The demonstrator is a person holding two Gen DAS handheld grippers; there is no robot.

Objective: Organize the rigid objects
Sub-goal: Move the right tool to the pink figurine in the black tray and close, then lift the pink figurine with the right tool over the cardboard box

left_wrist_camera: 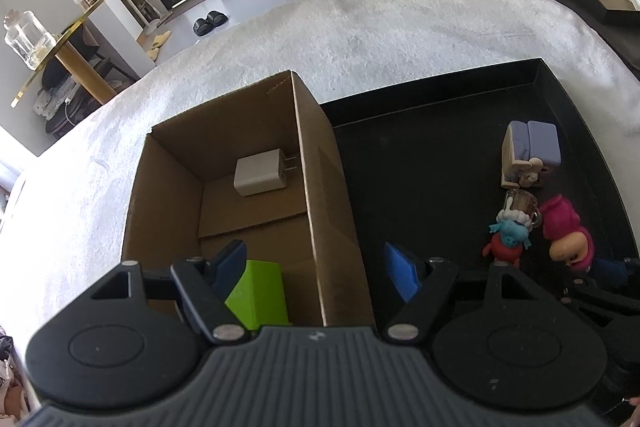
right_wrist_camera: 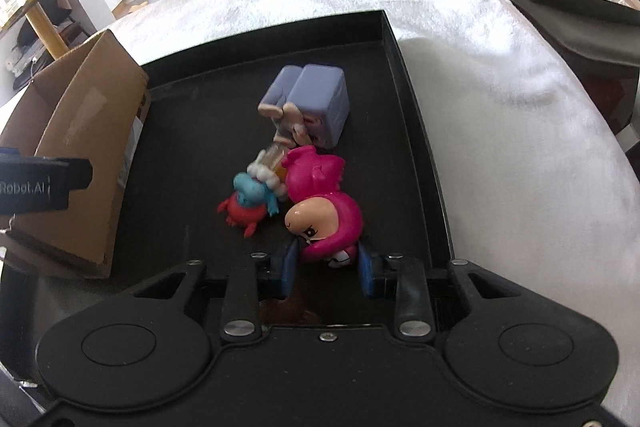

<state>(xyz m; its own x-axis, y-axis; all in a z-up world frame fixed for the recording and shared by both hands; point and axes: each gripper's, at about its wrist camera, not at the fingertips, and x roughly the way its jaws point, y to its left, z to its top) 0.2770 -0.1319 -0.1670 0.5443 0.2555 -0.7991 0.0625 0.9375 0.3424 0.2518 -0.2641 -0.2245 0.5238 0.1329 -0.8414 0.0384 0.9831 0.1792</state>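
A white fluffy blanket (left_wrist_camera: 400, 27) covers the surface; on it, a cardboard box (left_wrist_camera: 312, 187) touches a black tray (right_wrist_camera: 416, 131).

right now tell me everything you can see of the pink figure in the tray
The pink figure is a glossy, hard-looking plastic toy: a hot-pink hooded body with a peach face and dark painted eyes. It lies on its side in the black tray, toward the right wall, head nearest the right gripper. That gripper's blue pads stand on either side of its lower part, shut on it. A red and blue crab toy and a small clear piece sit close against it; whether they touch is unclear.
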